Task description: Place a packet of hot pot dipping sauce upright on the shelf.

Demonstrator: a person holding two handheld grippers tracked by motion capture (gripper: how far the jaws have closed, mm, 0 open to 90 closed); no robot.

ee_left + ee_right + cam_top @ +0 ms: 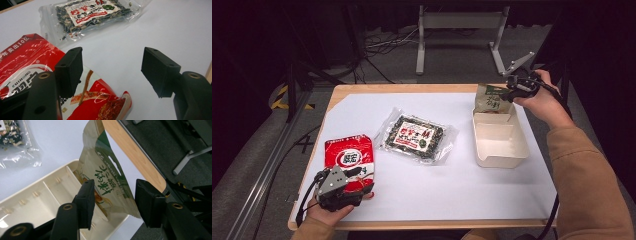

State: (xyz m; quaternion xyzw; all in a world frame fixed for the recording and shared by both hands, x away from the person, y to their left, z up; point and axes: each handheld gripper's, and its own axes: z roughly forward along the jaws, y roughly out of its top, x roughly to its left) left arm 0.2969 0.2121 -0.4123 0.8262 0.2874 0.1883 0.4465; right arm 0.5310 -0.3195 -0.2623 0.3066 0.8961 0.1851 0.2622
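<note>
Green pouch stands in the tray's far end

The right gripper (112,202) is released, the green pouch (107,177) between its parted jaws in the tray (37,195); the left gripper (112,72) hangs released over the red bag (30,60).

The tall bag (492,98) stands in the tray (500,145), right of the clear bag (417,136) on the desk (452,185).
</note>
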